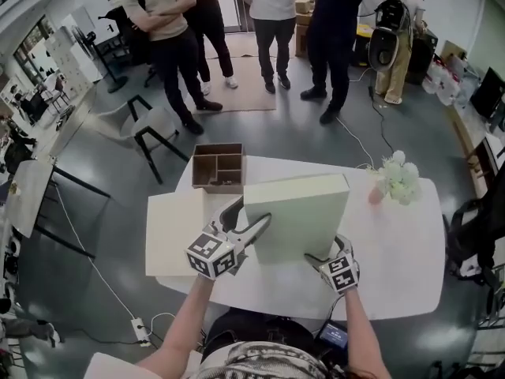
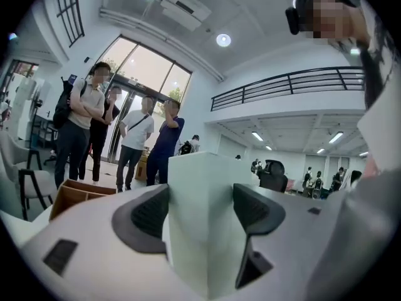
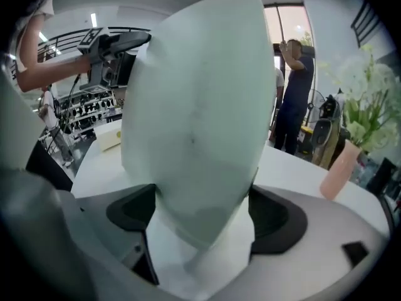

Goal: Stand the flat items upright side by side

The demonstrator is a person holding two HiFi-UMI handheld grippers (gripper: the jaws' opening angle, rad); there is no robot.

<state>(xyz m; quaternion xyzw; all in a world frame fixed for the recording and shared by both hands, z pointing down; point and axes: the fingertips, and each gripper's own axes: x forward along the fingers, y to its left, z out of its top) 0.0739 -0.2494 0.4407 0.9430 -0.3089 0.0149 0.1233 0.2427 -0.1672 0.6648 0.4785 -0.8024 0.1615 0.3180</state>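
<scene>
A large flat box (image 1: 296, 212), plain pale green on every face that shows, stands on edge near the middle of the white desk (image 1: 394, 259), its broad face towards the person and its top leaning slightly away. Both grippers hold it low down, one at each end.

The left gripper (image 1: 252, 212) has its jaws set fairly wide around the box's lower left corner. In the left gripper view the narrow end of the box fills the gap, with a dark pad against each side. The right gripper (image 1: 325, 249) takes the lower right corner. In the right gripper view that corner sits between its jaws, both pads touching it.

The only print that shows is the black-and-white square markers on each gripper's cube.

A second flat box (image 1: 173, 231), cream-coloured, lies flat on the desk's left side just beside the left gripper, its outer edge overhanging the desk. Behind the upright box, at the far edge, sits a brown cardboard tray (image 1: 217, 150) with compartments. To the right, well apart from the box, is a pink vase (image 1: 376, 194) of white flowers (image 1: 398, 176). Several people (image 1: 272, 22) stand on the floor beyond the desk.
</scene>
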